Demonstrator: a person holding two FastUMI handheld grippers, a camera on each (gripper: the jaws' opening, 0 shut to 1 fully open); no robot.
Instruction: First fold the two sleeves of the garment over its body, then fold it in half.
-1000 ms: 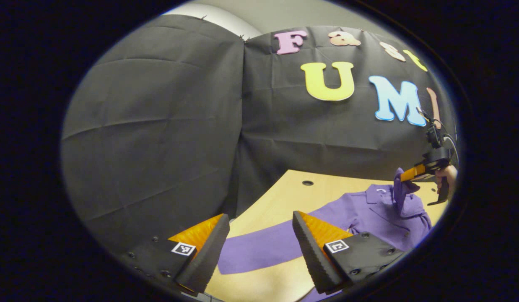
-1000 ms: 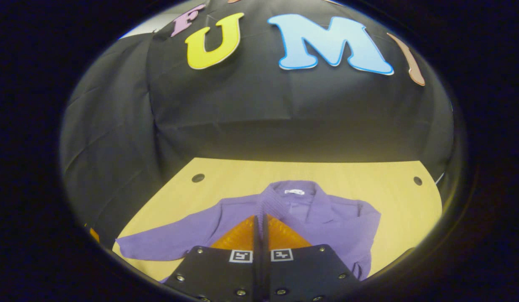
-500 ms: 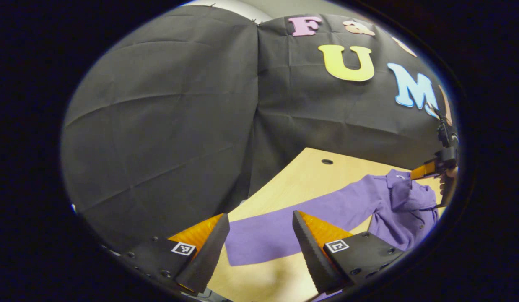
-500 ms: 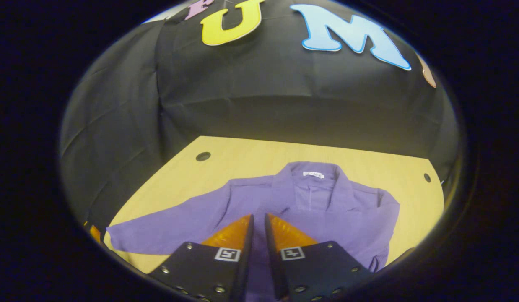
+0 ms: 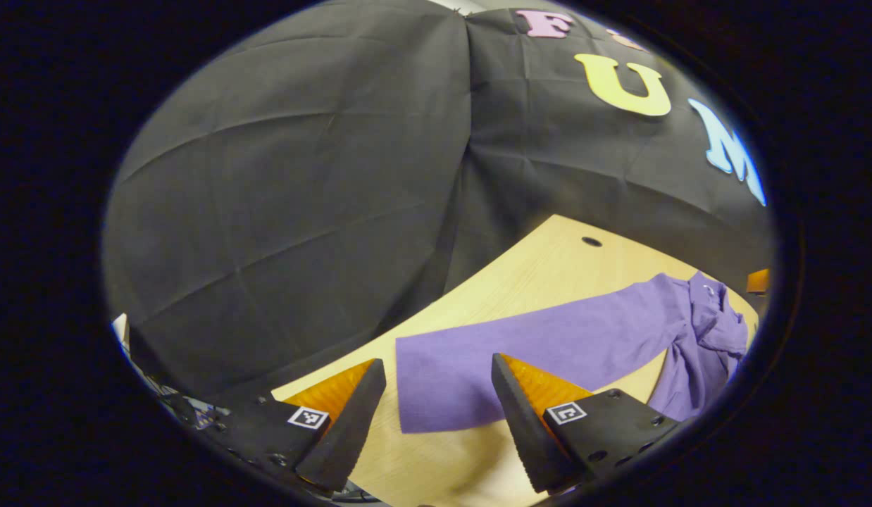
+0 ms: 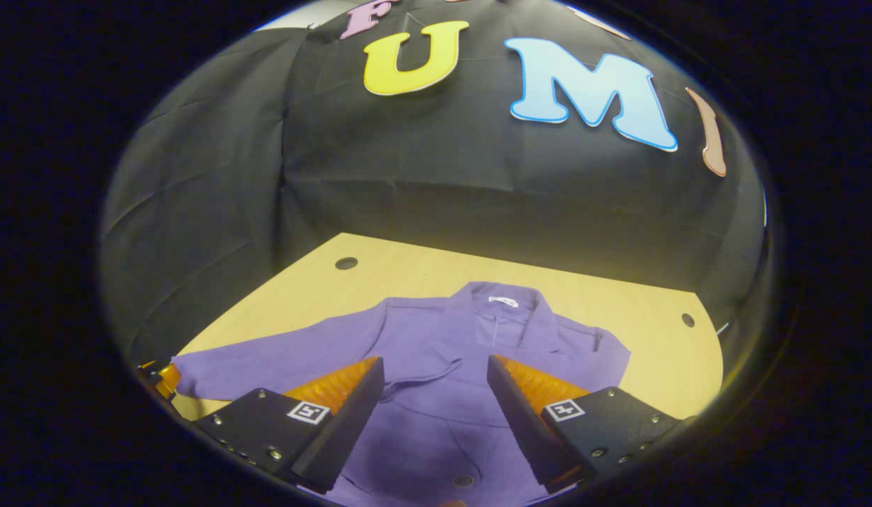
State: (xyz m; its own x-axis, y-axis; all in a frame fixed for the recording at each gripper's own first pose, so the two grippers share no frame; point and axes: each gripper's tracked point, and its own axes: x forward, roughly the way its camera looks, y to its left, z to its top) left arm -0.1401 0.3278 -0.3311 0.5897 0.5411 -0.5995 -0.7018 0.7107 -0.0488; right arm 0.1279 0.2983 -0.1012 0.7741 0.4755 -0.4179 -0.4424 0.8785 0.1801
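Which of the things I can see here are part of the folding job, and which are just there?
Part of the job:
purple shirt
its outstretched sleeve
left gripper, open by the cuff
right gripper, open over the shirt's body

Just there:
wooden table
black cloth wall

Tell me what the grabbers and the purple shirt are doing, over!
Left gripper open, lined up on the outstretched sleeve. Right gripper open above the purple shirt. Other sleeve folded across its body. Nothing blocking on the table.
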